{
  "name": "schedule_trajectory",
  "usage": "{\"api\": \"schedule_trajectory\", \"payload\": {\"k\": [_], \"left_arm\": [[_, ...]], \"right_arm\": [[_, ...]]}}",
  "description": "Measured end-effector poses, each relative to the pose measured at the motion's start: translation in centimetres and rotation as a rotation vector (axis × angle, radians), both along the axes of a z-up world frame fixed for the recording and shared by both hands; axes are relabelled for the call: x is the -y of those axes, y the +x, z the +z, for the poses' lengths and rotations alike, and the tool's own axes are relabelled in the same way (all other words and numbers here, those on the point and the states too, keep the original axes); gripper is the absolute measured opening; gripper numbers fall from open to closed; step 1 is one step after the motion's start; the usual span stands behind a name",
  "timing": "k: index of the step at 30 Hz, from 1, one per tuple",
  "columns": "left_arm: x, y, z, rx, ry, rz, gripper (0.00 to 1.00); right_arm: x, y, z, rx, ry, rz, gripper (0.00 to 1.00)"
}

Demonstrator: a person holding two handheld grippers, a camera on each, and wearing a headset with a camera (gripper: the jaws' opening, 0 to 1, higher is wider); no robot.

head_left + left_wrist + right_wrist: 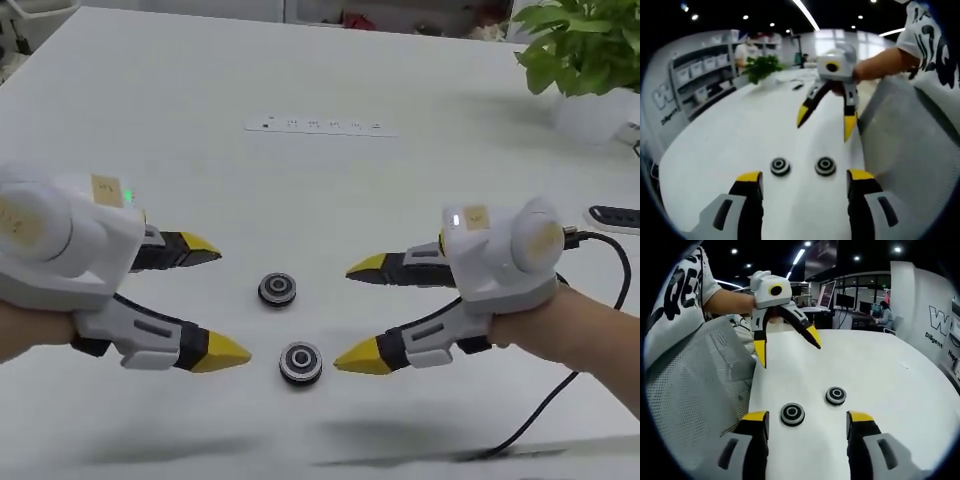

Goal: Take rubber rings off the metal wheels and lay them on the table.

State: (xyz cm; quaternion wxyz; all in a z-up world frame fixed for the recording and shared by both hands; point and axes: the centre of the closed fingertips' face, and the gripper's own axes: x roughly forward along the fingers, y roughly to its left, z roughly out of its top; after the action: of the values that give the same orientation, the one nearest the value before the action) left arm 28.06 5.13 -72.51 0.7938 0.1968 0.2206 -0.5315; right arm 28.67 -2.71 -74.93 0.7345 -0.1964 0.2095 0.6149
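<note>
The left gripper (pixel 225 300) and right gripper (pixel 350 313) gape wide and empty, tip to tip, and between them one small round black-ringed metal wheel (pixel 277 290) lies flat nearer the left's jaws, its twin wheel (pixel 300 362) just beside the right's lower tip.

Two small metal wheels lie flat on the white table, hubs up, each with its black rubber ring on the rim. The far wheel (pixel 277 290) sits near the near wheel (pixel 300 362), apart from it and slightly left.
</note>
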Motion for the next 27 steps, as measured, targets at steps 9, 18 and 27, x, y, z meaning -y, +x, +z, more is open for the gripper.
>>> {"api": "schedule_trajectory", "payload": {"k": [9, 18, 27], "left_arm": [[1.0, 0.2, -0.5, -0.010, 0.006, -0.022, 0.68], [1.8, -0.2, -1.2, -0.029, 0.015, -0.048, 0.64], [2.3, -0.5, -2.0, -0.048, 0.023, -0.063, 0.61]], "right_arm": [[-0.4, 0.0, -0.4, -0.001, -0.013, 0.020, 0.56], [-1.0, -0.2, -0.9, -0.009, -0.023, 0.044, 0.54], [-1.1, -0.7, -1.7, -0.018, -0.038, 0.058, 0.51]]}}
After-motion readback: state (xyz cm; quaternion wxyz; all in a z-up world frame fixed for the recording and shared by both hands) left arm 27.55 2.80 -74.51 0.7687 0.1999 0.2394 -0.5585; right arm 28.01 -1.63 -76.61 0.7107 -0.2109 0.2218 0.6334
